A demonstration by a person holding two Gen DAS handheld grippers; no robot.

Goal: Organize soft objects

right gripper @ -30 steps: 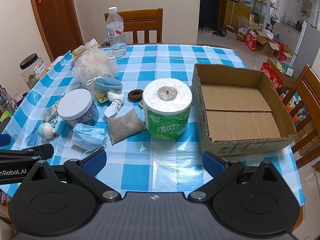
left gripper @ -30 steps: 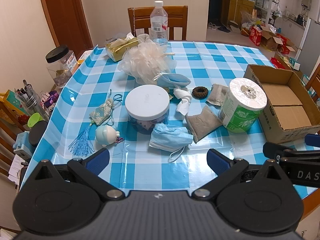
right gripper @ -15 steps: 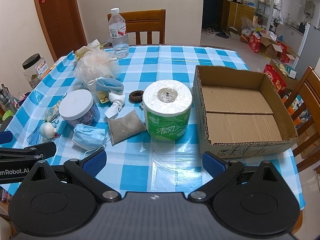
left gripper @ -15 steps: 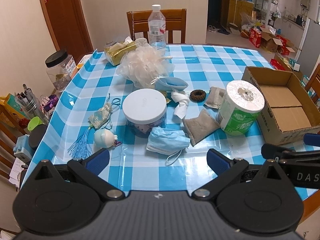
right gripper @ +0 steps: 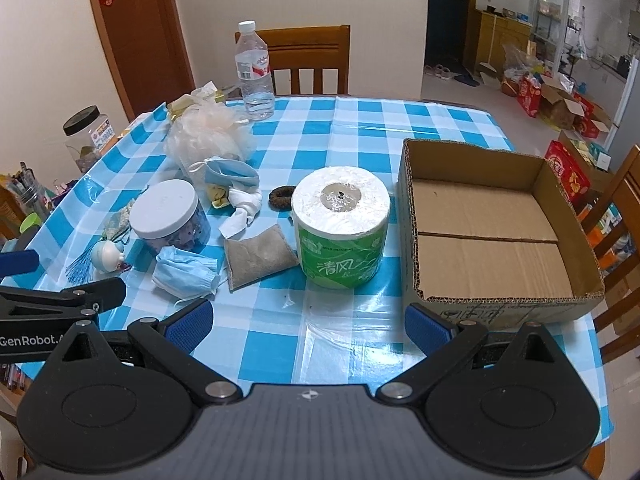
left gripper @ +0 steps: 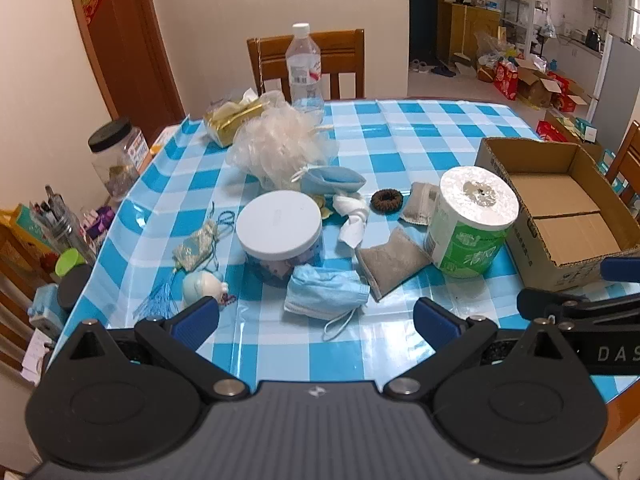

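Note:
Soft things lie on the blue checked table: a crumpled blue face mask [left gripper: 325, 294] [right gripper: 185, 275], a grey sachet [left gripper: 390, 262] [right gripper: 258, 255], a second sachet [left gripper: 420, 202], a white sock [left gripper: 352, 220] [right gripper: 242, 208], a brown scrunchie [left gripper: 386, 200] [right gripper: 281, 197], a cream bath pouf [left gripper: 280, 144] [right gripper: 210, 136] and a wrapped toilet roll [left gripper: 472, 222] [right gripper: 340, 226]. An open cardboard box [left gripper: 560, 208] [right gripper: 488, 224] stands at the right. My left gripper [left gripper: 316, 322] is open and empty, just before the mask. My right gripper [right gripper: 308, 324] is open and empty, before the roll.
A white-lidded jar [left gripper: 280, 232], a small white figurine [left gripper: 202, 286], a tassel charm [left gripper: 192, 248], a water bottle [left gripper: 304, 72] and a gold tissue pack [left gripper: 232, 120] also stand on the table. Chairs stand at the far side and at the right. Clutter lines the left edge.
Both grippers have drawn back and risen slightly, so the table objects sit a little farther off. Nothing on the table has moved; both grippers stay open.

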